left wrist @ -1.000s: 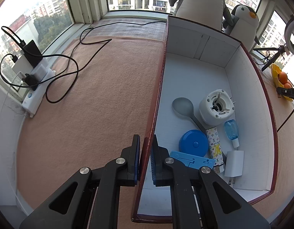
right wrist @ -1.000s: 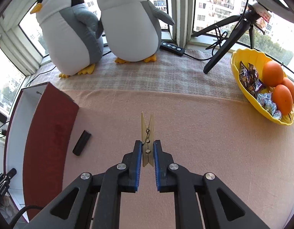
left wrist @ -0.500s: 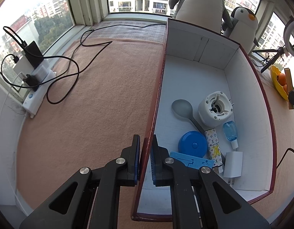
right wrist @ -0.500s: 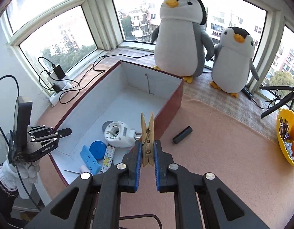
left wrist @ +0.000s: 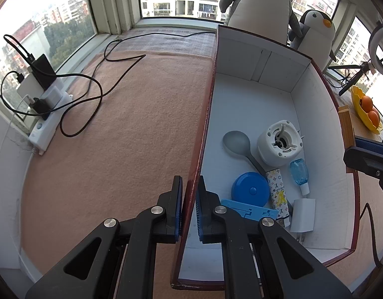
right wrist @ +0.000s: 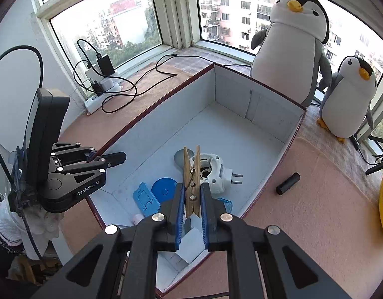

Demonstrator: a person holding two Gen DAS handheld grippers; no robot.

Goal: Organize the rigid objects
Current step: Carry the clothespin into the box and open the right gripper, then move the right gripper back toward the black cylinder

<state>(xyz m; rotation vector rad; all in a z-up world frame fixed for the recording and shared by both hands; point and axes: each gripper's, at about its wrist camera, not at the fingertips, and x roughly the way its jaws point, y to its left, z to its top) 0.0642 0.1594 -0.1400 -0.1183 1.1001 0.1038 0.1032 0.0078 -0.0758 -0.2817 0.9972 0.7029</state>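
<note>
The left gripper [left wrist: 190,206] is clamped on the near part of the left wall of the open white-lined cardboard box with dark red outer sides [left wrist: 318,114], one pad outside the wall and one inside. The right gripper [right wrist: 192,211] is closed on a wooden spring clothespin [right wrist: 191,182], which stands upright between its blue pads, held above the near end of the box. On the box floor, toward the near end, lie a grey plastic spoon [left wrist: 237,143], a round white plastic appliance part [left wrist: 279,143] just right of the spoon's bowl, a flat round blue disc [left wrist: 249,189], a flat light blue plastic stand [left wrist: 248,210] nearer than the disc, a small clear blue bottle with a white tip [left wrist: 299,174], a white patterned tube [left wrist: 277,190] between disc and bottle, and a white wall charger [left wrist: 302,215] at the near right. Outside the box on the pink felt mat [right wrist: 315,211], to the right, lies a small black cylinder [right wrist: 288,183]. Two plush penguins [right wrist: 291,47] stand beyond the far wall.
</note>
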